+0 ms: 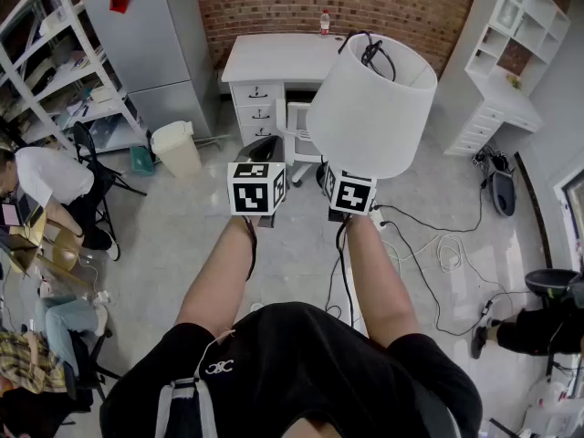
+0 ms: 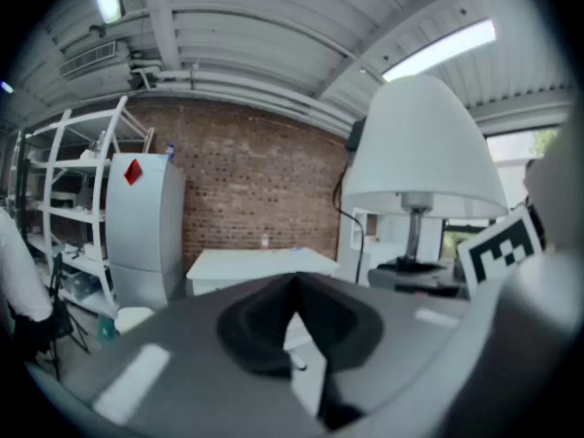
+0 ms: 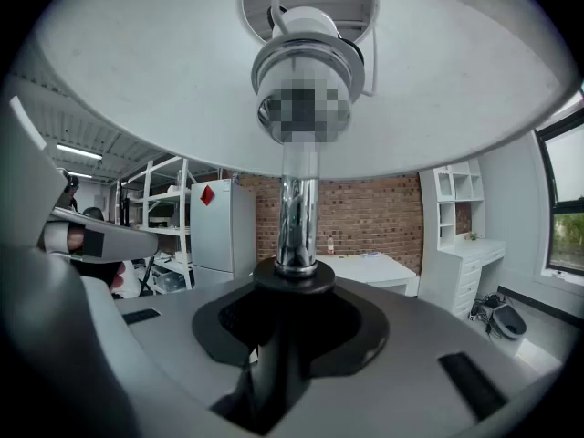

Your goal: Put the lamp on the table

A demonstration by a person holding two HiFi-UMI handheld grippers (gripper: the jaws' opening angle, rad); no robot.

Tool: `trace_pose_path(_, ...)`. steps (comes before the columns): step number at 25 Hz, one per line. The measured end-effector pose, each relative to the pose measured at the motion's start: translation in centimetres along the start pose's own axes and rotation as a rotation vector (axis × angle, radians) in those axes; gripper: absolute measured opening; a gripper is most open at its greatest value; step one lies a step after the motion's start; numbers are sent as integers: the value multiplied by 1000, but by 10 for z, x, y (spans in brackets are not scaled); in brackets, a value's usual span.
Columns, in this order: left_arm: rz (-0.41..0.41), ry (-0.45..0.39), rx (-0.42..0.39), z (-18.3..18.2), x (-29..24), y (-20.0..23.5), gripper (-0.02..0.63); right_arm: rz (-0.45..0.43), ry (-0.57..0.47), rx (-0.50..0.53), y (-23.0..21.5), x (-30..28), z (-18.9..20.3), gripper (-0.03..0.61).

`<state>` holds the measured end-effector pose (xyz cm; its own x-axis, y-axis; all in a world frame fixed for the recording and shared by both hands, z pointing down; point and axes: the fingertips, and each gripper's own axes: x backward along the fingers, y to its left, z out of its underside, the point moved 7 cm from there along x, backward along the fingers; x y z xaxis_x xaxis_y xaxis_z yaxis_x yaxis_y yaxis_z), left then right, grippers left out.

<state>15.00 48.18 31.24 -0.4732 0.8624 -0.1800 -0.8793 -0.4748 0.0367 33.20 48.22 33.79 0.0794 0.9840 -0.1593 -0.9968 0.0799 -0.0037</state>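
Note:
My right gripper [image 1: 350, 192] is shut on a lamp [image 1: 370, 108] with a white shade, and holds it upright above the floor. In the right gripper view the jaws [image 3: 292, 292] clamp the black foot under the chrome stem [image 3: 297, 210], and the shade fills the top. My left gripper [image 1: 264, 144] is beside it on the left, apart from the lamp, shut with nothing in it [image 2: 294, 281]. The lamp [image 2: 422, 153] shows to its right. A white desk [image 1: 274, 57] with drawers stands ahead against the brick wall.
A small bottle [image 1: 324, 21] stands on the desk's back edge. A white chair [image 1: 297, 130] stands before the desk and a bin [image 1: 175, 149] to its left. A grey fridge [image 1: 151, 35], white shelves [image 1: 511, 53], floor cables [image 1: 438, 245] and a seated person [image 1: 46, 176] surround the spot.

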Motion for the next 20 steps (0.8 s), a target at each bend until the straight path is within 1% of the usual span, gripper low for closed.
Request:
trace_pose_path(7,-43,-7,-30,-9,15,29,0,-19,10,23,34,-6,-2,101)
trace_pose_path(13,-59,-2,-10,-1,28,63,0,-44,-4,38,70,-14,-5,101)
trace_pose_path(20,-49,14,4,13,34,112,0,-41,-1,46,115,-33,-2,101)
